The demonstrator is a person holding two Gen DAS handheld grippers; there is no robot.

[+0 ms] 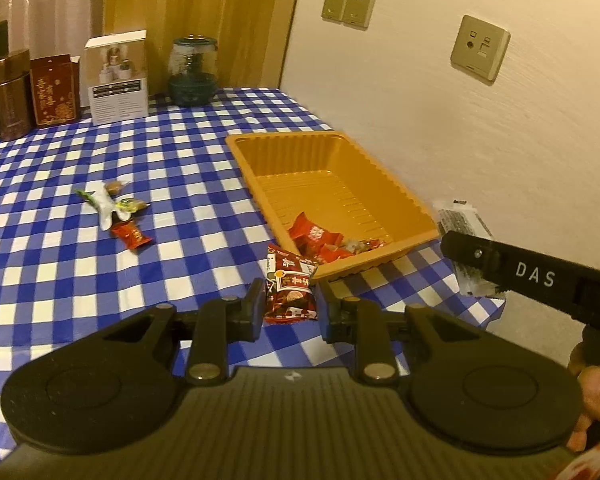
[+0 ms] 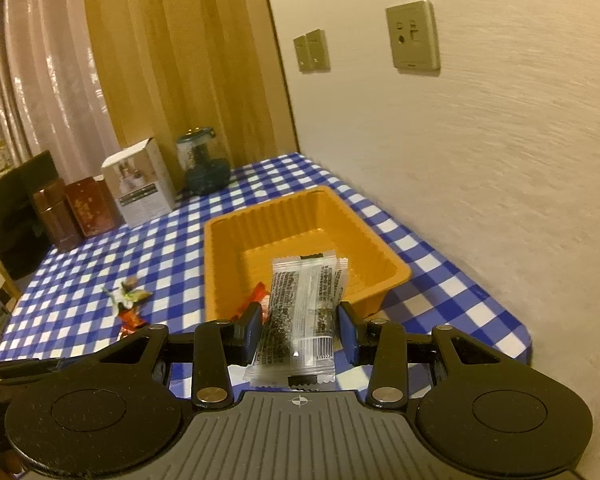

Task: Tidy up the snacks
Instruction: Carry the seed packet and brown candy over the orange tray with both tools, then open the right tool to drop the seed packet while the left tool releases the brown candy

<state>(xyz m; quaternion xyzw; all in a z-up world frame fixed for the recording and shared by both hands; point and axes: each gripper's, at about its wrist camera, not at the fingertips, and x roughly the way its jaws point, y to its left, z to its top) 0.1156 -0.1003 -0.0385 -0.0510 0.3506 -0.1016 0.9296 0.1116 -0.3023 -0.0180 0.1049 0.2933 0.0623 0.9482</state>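
An orange tray (image 1: 396, 196) stands on the blue checked table, with red wrapped snacks (image 1: 314, 236) in its near corner. My left gripper (image 1: 290, 306) is shut on a red and brown snack packet (image 1: 290, 288), held just in front of the tray's near rim. My right gripper (image 2: 298, 330) is shut on a clear packet of dark snack (image 2: 300, 316), held above the near edge of the tray (image 2: 220, 248). That packet and the right gripper also show in the left wrist view (image 1: 466, 236).
Loose sweets (image 1: 116, 210) lie on the cloth left of the tray; they show in the right wrist view too (image 2: 128, 300). Brown tins (image 1: 10, 96), a white box (image 1: 118, 80) and a glass jar (image 1: 192, 72) stand at the back. A wall is on the right.
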